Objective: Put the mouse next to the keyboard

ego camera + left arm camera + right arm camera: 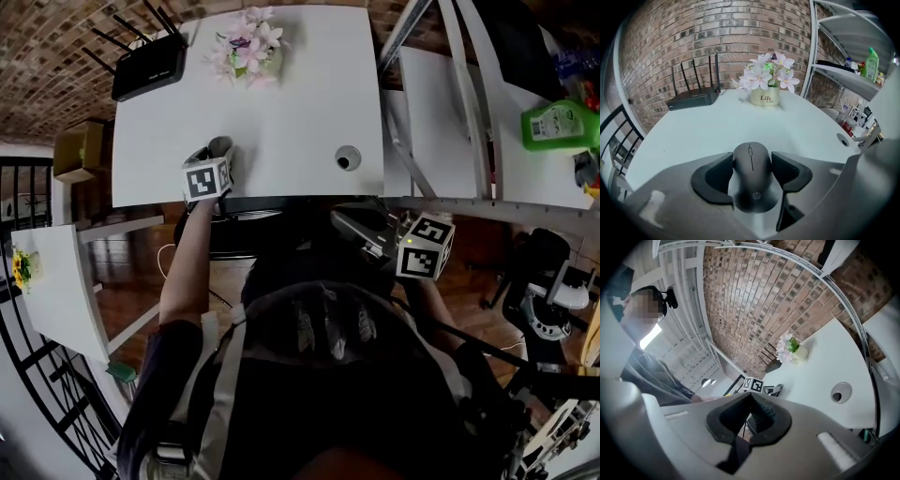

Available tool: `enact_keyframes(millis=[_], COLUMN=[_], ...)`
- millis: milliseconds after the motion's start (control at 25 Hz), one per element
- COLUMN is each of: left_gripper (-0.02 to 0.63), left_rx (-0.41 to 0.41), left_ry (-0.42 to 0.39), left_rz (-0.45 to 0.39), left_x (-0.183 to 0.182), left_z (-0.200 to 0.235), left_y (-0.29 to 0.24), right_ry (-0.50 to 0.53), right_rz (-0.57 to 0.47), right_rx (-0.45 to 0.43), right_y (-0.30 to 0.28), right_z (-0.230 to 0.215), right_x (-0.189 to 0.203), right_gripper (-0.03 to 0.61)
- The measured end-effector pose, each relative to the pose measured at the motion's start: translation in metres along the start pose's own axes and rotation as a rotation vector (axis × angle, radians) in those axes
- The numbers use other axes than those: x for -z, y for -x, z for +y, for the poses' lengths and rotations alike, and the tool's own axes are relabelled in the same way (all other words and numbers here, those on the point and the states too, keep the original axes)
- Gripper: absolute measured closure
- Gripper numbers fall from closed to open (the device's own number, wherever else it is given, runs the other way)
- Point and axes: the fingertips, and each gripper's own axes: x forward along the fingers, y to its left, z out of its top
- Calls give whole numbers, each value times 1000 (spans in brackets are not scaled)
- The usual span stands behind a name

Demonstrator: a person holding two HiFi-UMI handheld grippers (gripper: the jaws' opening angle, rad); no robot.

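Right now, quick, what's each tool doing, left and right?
Left tool: closed on the mouse.
Right tool: closed, holding nothing.

The left arm (183,272) is stretching toward 12 o'clock, with the left gripper (214,169) clamping both jaws on the mouse (751,180). The right gripper (349,221) is hovering by the torso, at 4 o'clock from the left one. It is pointing toward 10 o'clock with its jaws pressing together.
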Motion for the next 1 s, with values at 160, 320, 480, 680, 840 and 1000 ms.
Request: enact_keyframes(millis=[160, 320, 480, 680, 840, 1000], left_gripper=[348, 348, 348, 348, 348, 348], left_rx=[5, 35, 78, 96, 83, 97], left_ry=[-5, -33, -67, -76, -113, -135], left_rz=[9, 3, 12, 25, 15, 4], left_x=[-1, -5, -6, -9, -11, -13], left_z=[-20, -51, -86, -112, -118, -129], left_y=[-2, -8, -12, -18, -19, -19], right_ry=[29, 112, 184, 195, 187, 154], right_rz=[65, 195, 258, 262, 255, 231], right_rx=[-16, 0, 4, -13, -5, 24], right_y=[3, -1, 0, 3, 5, 9], right_z=[-8, -17, -20, -20, -23, -32], right_x=[9, 26, 32, 22, 21, 18], right_gripper=[572, 572, 572, 572, 572, 572])
